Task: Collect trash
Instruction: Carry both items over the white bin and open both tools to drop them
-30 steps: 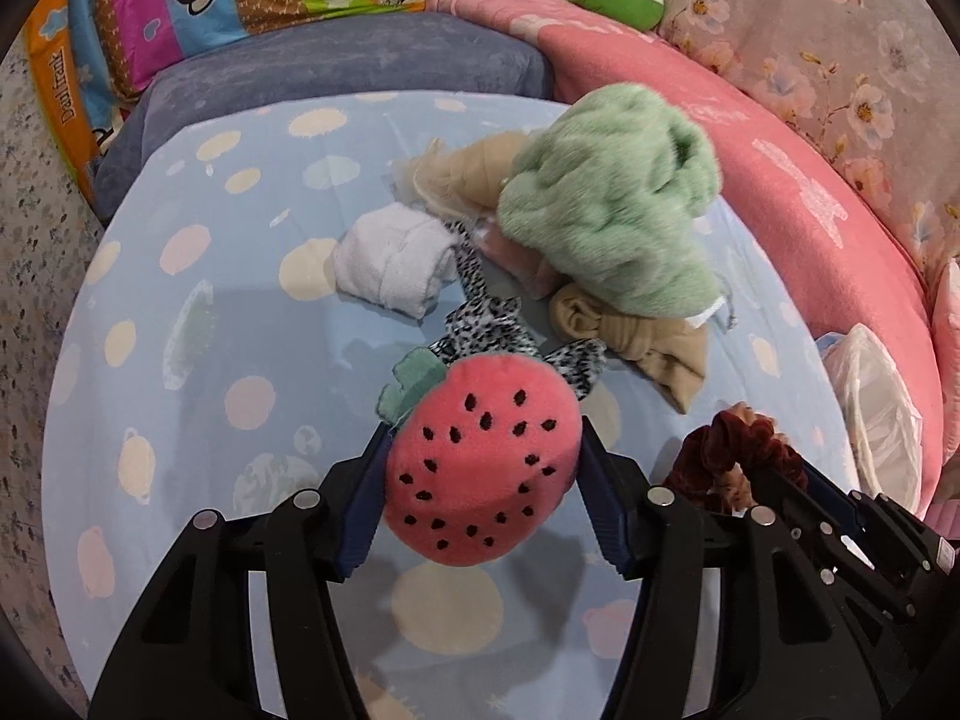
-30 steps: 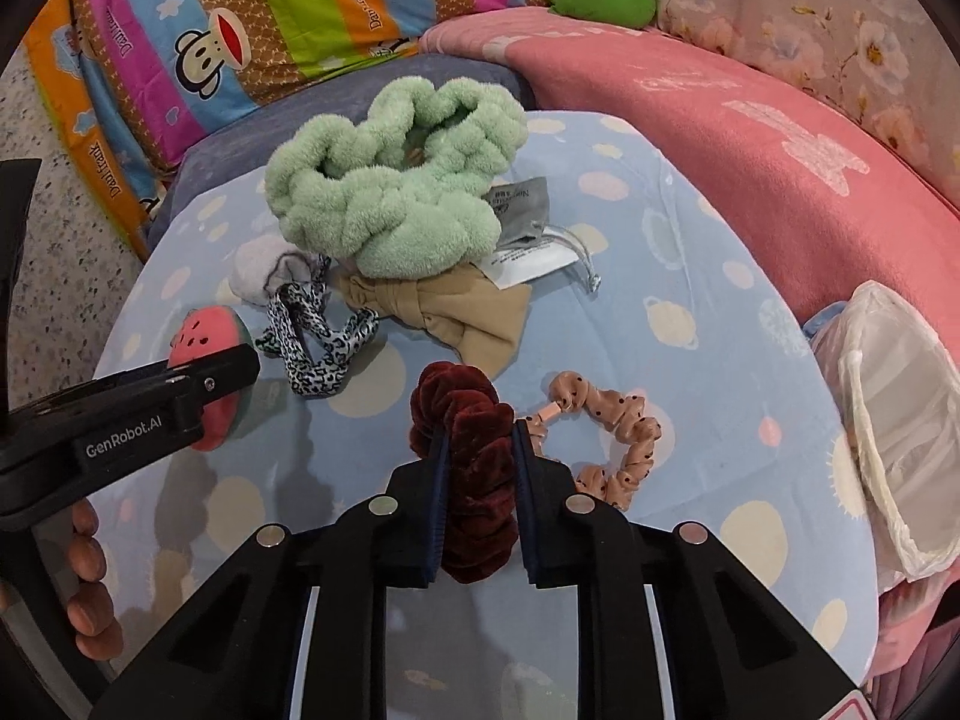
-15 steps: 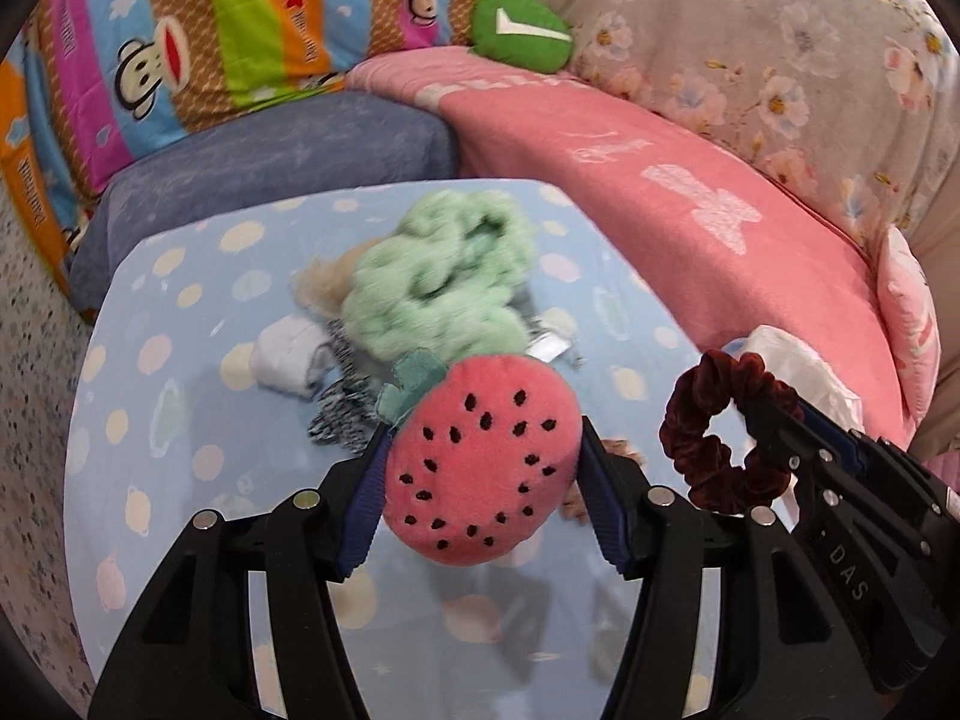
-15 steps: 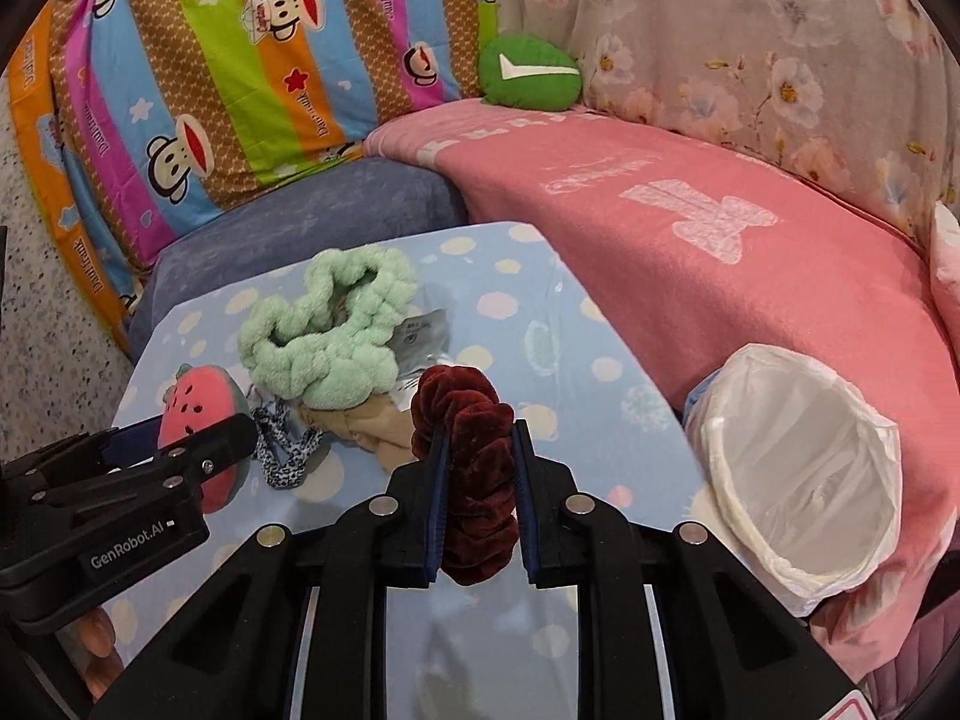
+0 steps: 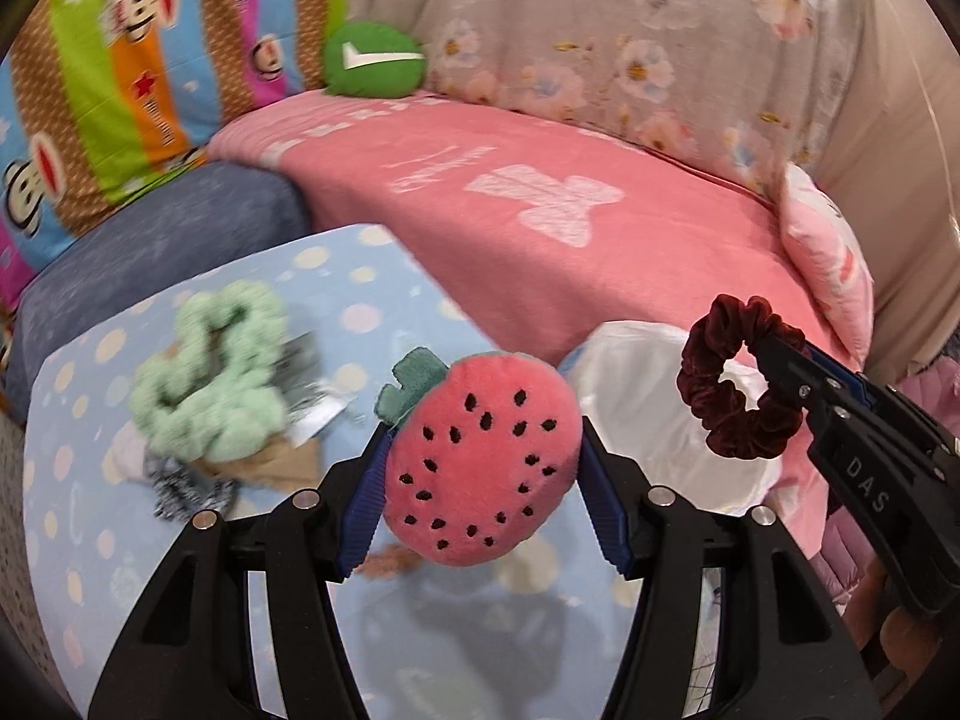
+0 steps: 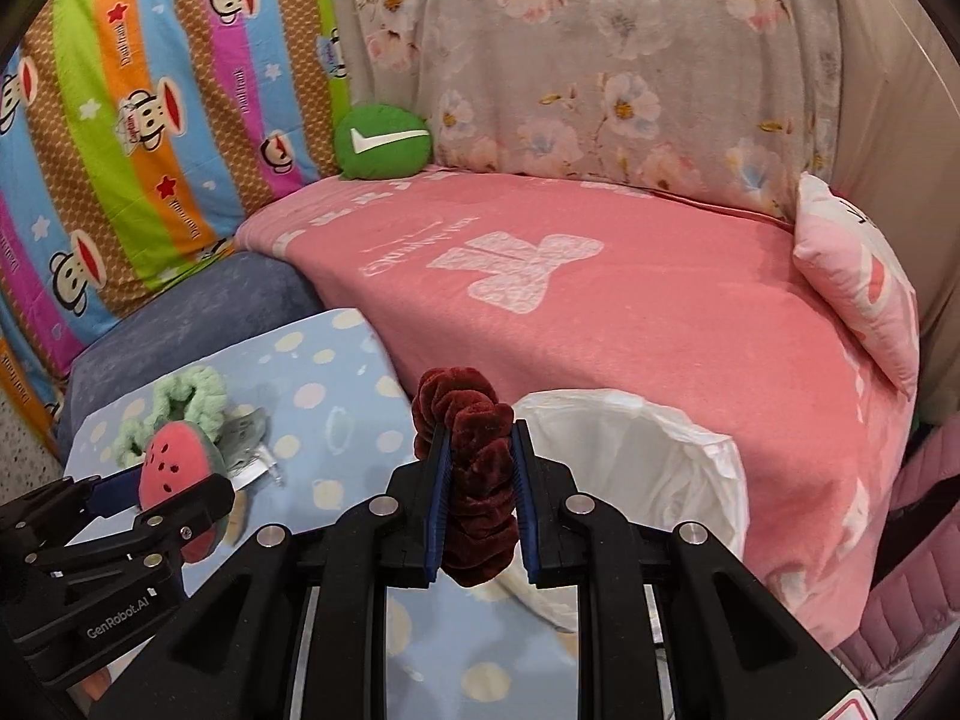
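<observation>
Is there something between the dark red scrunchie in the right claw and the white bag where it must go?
Nothing visible blocks it. The right claw is shut on the dark red scrunchie, raised beside the open mouth of the white bag. The left claw, holding the strawberry plush, stays to the left of that path.

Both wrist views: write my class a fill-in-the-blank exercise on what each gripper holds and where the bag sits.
1. The left gripper is shut on a plush ____.
2. The right gripper is shut on a dark red ____.
3. The white-lined bin stands beside the ____ blanket.
4. The green scrunchie lies on the blue ____ cloth.

Missing words: strawberry; scrunchie; pink; spotted
</observation>
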Demonstrator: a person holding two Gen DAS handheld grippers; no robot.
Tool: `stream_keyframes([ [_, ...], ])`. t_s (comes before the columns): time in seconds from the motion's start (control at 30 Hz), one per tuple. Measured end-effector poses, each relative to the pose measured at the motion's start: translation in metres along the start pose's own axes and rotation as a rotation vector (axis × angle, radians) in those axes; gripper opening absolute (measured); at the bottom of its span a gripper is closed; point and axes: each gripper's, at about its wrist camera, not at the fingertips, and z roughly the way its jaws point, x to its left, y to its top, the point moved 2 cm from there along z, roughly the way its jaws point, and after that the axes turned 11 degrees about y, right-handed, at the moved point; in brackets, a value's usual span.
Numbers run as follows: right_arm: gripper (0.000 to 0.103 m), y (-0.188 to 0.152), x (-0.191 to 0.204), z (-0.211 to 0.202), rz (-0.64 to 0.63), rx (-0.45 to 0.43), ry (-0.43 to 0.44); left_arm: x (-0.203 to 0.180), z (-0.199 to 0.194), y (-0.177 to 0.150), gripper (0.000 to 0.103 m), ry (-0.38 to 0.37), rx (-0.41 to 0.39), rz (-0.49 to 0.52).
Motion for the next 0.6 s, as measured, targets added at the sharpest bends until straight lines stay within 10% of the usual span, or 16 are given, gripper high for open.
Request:
stream_keyframes([
  [0.6,0.02,0.004,-0.145,0.008,0.184,0.001,-0.163,-0.158,0.044,0.031,0.06,-0.24,0.003,0.171],
])
